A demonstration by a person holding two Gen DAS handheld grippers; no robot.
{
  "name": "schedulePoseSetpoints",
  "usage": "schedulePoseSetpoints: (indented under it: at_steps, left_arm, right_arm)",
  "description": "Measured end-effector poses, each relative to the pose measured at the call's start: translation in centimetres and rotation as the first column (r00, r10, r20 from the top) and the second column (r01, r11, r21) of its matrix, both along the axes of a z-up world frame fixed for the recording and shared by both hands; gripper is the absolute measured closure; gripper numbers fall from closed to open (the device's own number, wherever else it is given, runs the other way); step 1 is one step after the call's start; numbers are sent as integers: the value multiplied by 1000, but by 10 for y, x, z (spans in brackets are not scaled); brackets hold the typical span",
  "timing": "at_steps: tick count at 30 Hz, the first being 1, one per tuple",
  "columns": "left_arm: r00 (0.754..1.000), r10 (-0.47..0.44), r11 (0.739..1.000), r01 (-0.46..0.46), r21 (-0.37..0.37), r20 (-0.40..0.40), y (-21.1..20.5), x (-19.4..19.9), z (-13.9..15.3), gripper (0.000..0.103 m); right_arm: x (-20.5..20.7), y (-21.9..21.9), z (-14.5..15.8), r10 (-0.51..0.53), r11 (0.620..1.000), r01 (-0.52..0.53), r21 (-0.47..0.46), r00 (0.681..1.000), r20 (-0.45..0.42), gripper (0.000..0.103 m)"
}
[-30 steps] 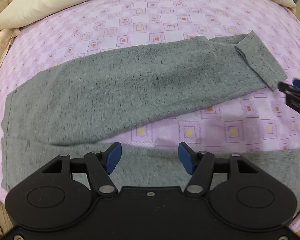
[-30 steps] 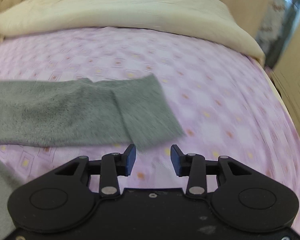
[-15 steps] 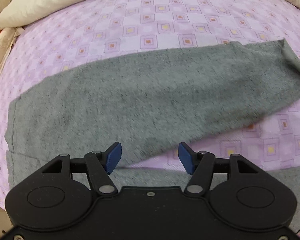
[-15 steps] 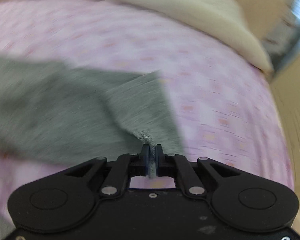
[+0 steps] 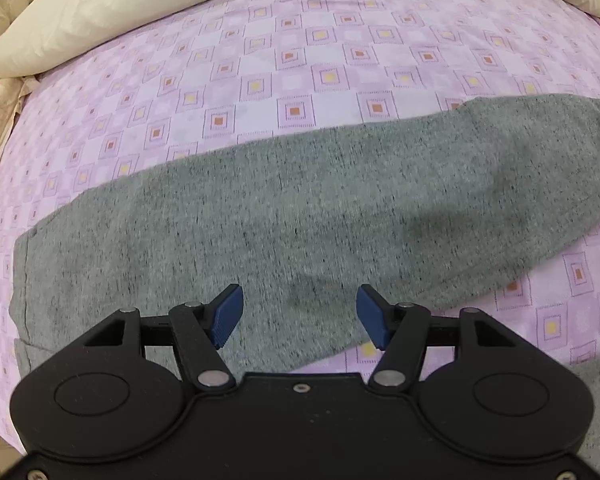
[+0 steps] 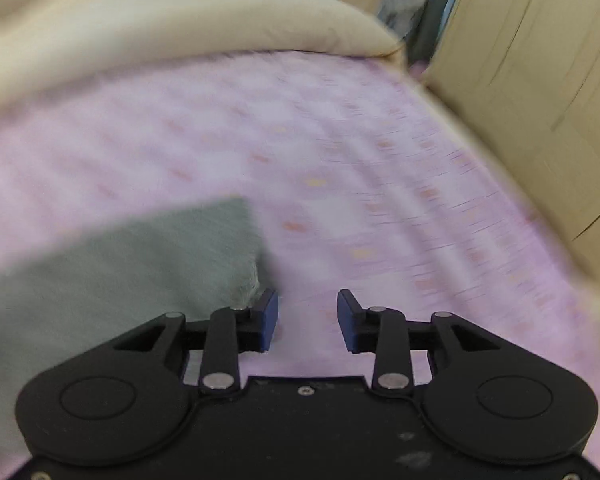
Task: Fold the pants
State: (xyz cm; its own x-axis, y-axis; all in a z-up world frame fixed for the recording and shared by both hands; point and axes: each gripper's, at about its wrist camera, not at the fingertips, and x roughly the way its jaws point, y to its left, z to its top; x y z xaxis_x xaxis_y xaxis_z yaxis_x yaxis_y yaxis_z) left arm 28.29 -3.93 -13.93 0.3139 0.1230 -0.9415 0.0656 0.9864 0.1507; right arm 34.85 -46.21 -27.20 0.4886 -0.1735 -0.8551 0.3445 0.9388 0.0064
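Grey marled knit pants (image 5: pixel 320 216) lie flat across the purple checked bedsheet (image 5: pixel 300 52), ready for folding; my left gripper (image 5: pixel 298 316) hovers released above them, while my right gripper (image 6: pixel 307 320) is opening, empty, beside the leg's end.

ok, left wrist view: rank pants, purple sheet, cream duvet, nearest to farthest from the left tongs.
1. Pants: grey, spread right under and ahead of the open left tongs.
2. Purple sheet: its bare checked stretch lies beyond the pants.
3. Cream duvet: bunched along the far edge, top of view.
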Motion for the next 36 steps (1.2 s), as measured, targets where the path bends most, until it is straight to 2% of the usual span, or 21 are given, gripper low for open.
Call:
schedulePoseSetpoints:
  at_steps: [2,3,5,8,9,11,13,16,18,19,24,26,27,29,30,31,34,36]
  left_arm:
    - [1000,-2,1000,2,-2,13,2,8,4,38]
    - [1000,2,1000,-2,-9,19,5,14,7,38]
    - [999,19,999,-18,-28,35,11,25,14,38]
    - [997,42,998,-39,-43,71,20,40,24,38]
    - [995,45,998,-42,-41,84,23,44,27,38]
    - [994,50,998,-47,-36,98,28,50,29,38]
    - [993,65,997,-62,-37,94,35,53,28,38]
    - [993,88,996,-85,-37,76,43,54,21,38]
    - [993,95,995,-93,-30,68,47,53,16,38]
    - [993,97,995,-96,-26,65,49,52,14,38]
    - [992,114,993,-114,-13,45,66,46,6,38]
    - [991,125,992,-125,-8,40,76,46,3,38]
    - [991,130,991,-130,-6,38,79,45,3,38]
    - [988,150,989,-150,-4,36,88,46,3,38]
    - [987,158,987,-158,-9,32,93,47,2,38]
    - [986,162,987,-162,-15,27,97,51,1,38]
    - [983,185,982,-185,-41,-3,112,60,-3,38]
    - [977,211,973,-213,-92,-36,121,68,-5,38]
  right_arm:
    - [20,8,4,-14,994,14,113,1000,6,66]
    - [30,11,4,-22,991,22,133,1000,4,65]
    - [50,23,10,-56,989,53,142,998,17,65]
    - [73,33,19,-109,994,109,11,992,59,64]
    - [76,30,21,-116,993,114,36,991,69,62]
    - [81,24,25,-137,982,125,141,987,80,64]
    - [86,27,28,-155,978,142,152,985,78,64]
    - [102,33,15,-170,969,172,177,985,-31,60]
    - [120,32,-8,-216,955,237,177,968,-130,60]
    - [125,31,-19,-239,950,263,169,959,-151,60]
    - [153,42,-64,-309,937,343,69,903,-300,60]
    - [154,46,-74,-322,935,352,42,892,-317,61]
    - [153,47,-74,-337,932,362,30,891,-305,62]
    - [148,47,-73,-343,930,368,26,888,-306,70]
    - [144,48,-70,-329,935,355,28,892,-309,89]
    - [139,47,-67,-312,939,341,43,897,-313,98]
    - [111,47,-48,-283,947,314,72,917,-282,98]
    - [88,46,-35,-272,948,304,90,926,-263,98]
